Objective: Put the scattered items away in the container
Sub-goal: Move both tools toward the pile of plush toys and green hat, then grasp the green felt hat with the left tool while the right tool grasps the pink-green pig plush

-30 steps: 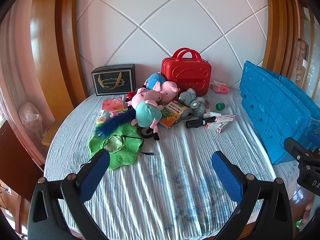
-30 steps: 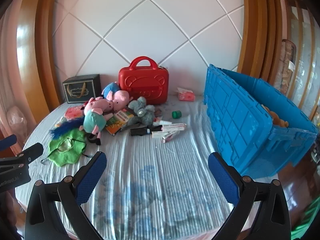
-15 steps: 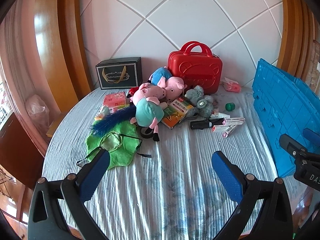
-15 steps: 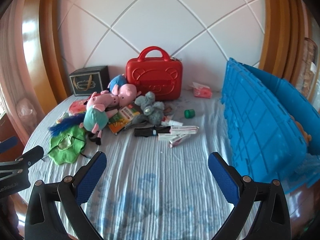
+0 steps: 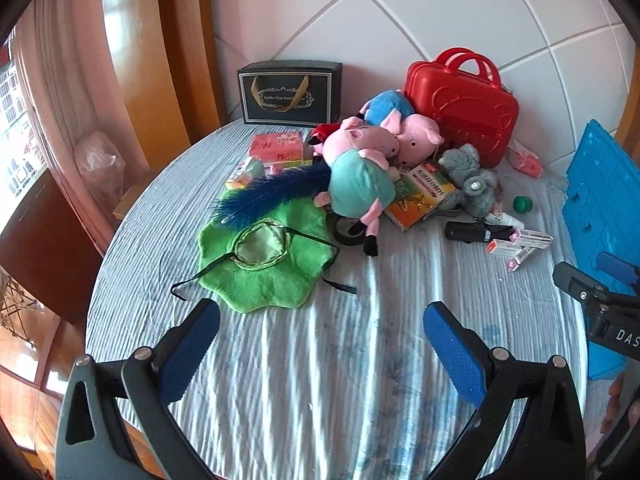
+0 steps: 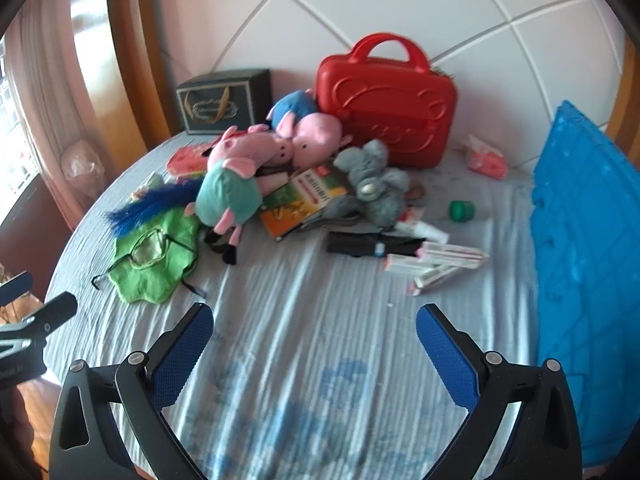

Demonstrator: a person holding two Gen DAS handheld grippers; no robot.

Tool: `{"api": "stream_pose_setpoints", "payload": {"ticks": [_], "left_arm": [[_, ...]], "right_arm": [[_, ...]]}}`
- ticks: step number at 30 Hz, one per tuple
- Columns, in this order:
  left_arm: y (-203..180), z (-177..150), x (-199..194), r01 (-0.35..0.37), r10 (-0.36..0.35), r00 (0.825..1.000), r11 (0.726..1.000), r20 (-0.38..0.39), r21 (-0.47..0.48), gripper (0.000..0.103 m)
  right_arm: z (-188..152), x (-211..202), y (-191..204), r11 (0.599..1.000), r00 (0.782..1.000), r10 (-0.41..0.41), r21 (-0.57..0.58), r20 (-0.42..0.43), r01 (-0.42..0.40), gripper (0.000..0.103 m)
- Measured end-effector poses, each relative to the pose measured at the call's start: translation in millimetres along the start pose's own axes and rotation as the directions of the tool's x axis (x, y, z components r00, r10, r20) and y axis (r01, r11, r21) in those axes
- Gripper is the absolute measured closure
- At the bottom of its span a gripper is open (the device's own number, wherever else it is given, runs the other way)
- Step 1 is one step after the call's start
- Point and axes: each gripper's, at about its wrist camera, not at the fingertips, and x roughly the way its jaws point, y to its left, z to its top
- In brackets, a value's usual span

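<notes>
Waiting at twelve o'clock on the tabletop (image 5: 280, 380), the toy pile (image 5: 360, 168) sits left of the blue container (image 6: 588, 240) (three o'clock). Both the left gripper (image 5: 320, 340) and right gripper (image 6: 314, 344) gape wide, empty. Best approach low, pinching one soft toy squarely.

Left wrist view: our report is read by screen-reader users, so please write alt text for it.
An open left claw hovers over a round table with a striped blue cloth, holding nothing. Beyond it lie a green fabric piece, pig plush toys, a red case and small boxes. A blue crate stands at the right edge.
</notes>
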Motion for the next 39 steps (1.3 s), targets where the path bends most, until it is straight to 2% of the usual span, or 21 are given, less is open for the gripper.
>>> {"api": "stream_pose_setpoints", "payload": {"ticks": [6, 10, 12, 15, 20, 25, 31, 34, 39], "left_arm": [[77, 4, 64, -0.063, 0.058, 0.995, 0.997, -0.085, -0.054, 0.0], [109, 10, 109, -0.06, 0.044, 0.988, 0.993, -0.15, -0.103, 0.0], [118, 14, 126, -0.036, 0.016, 0.987, 0.992, -0.162, -0.122, 0.0], [123, 22, 154, -0.007, -0.015, 0.983, 0.992, -0.181, -0.124, 0.0], [114, 35, 198, -0.022, 0.004, 0.977, 0.996, -0.211, -0.081, 0.0], [108, 44, 235, -0.014, -0.009, 0.963, 0.996, -0.268, -0.085, 0.002], [103, 42, 262, -0.018, -0.009, 0.947, 0.997, -0.32, -0.081, 0.004], [102, 38, 273, -0.024, -0.007, 0.94, 0.996, -0.342, -0.085, 0.004], [99, 39, 277, -0.038, 0.014, 0.946, 0.997, -0.324, -0.068, 0.005]], "right_arm": [[11, 57, 34, 1.0, 0.995, 0.01, -0.001, -0.101, -0.011, 0.0], [18, 94, 57, 0.999, 0.985, 0.041, 0.003, -0.166, -0.041, 0.0], [23, 112, 70, 0.998, 0.979, 0.056, 0.0, -0.194, -0.057, 0.0], [33, 136, 87, 0.998, 0.974, 0.059, -0.017, -0.218, -0.064, 0.0], [60, 177, 101, 0.998, 0.973, 0.053, -0.028, -0.226, -0.06, 0.0], [91, 222, 112, 0.997, 0.972, 0.062, -0.033, -0.228, -0.072, 0.0], [117, 260, 116, 0.997, 0.971, 0.054, -0.046, -0.231, -0.067, 0.0], [122, 275, 119, 0.992, 0.963, 0.102, -0.041, -0.249, -0.116, 0.0], [121, 298, 130, 0.989, 0.957, 0.117, -0.061, -0.266, -0.138, 0.0]]}}
